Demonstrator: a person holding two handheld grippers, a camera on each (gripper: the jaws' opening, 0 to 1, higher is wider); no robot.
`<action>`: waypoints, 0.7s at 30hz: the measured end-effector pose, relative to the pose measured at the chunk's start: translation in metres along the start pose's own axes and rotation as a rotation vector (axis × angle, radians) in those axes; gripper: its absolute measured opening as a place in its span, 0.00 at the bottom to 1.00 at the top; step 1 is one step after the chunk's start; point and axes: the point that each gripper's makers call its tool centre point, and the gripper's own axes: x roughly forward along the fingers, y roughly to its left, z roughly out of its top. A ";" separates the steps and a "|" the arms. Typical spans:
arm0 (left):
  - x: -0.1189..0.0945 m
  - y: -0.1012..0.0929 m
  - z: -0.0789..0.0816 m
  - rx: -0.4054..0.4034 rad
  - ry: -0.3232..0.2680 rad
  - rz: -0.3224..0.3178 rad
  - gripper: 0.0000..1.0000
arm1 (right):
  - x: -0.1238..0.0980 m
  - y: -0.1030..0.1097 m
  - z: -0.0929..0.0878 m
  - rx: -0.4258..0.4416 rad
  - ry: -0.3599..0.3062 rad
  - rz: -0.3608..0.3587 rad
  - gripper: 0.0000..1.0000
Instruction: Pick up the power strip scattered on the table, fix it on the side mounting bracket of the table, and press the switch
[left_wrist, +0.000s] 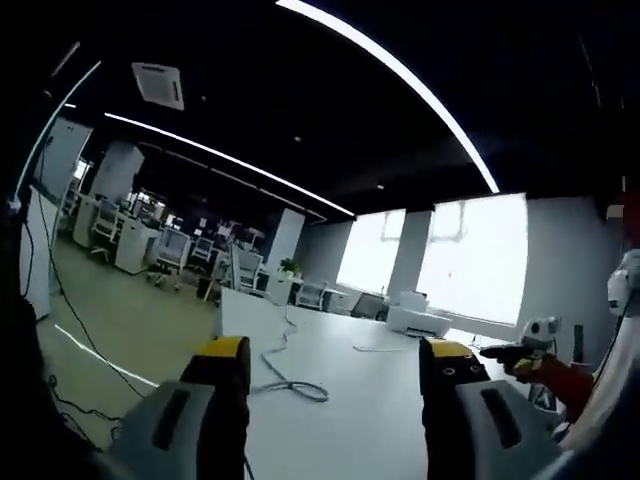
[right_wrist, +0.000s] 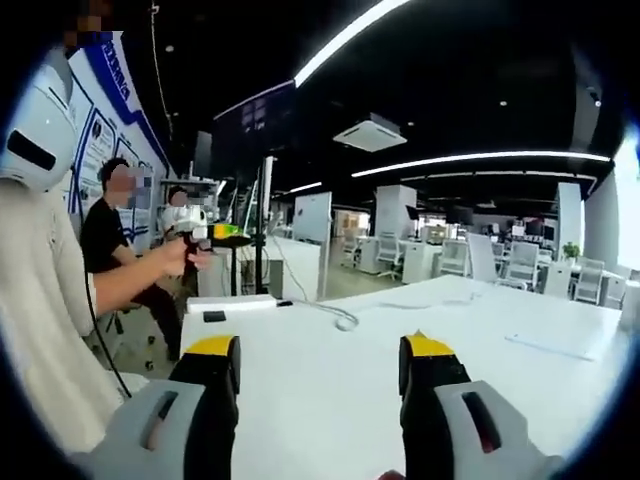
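The right gripper view showed one white power strip (right_wrist: 232, 303) at the far left corner of one white table (right_wrist: 330, 390), one cable (right_wrist: 335, 316) looping beside it, and two seated people (right_wrist: 118, 245) beyond that edge, while two yellow-tipped jaws rose below.

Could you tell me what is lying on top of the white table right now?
On the white table lie a white power strip, a small dark object and a looping cable. The near edge is hidden behind the open right tongs.
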 end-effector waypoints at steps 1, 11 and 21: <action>0.000 -0.003 -0.002 0.021 0.005 0.007 0.73 | -0.003 -0.003 0.001 0.000 -0.005 -0.010 0.61; 0.004 -0.064 -0.025 0.155 0.057 -0.025 0.74 | -0.036 -0.033 0.011 0.020 -0.068 -0.120 0.61; 0.000 -0.088 -0.030 0.190 0.030 0.011 0.75 | -0.072 -0.061 0.017 0.013 -0.102 -0.222 0.61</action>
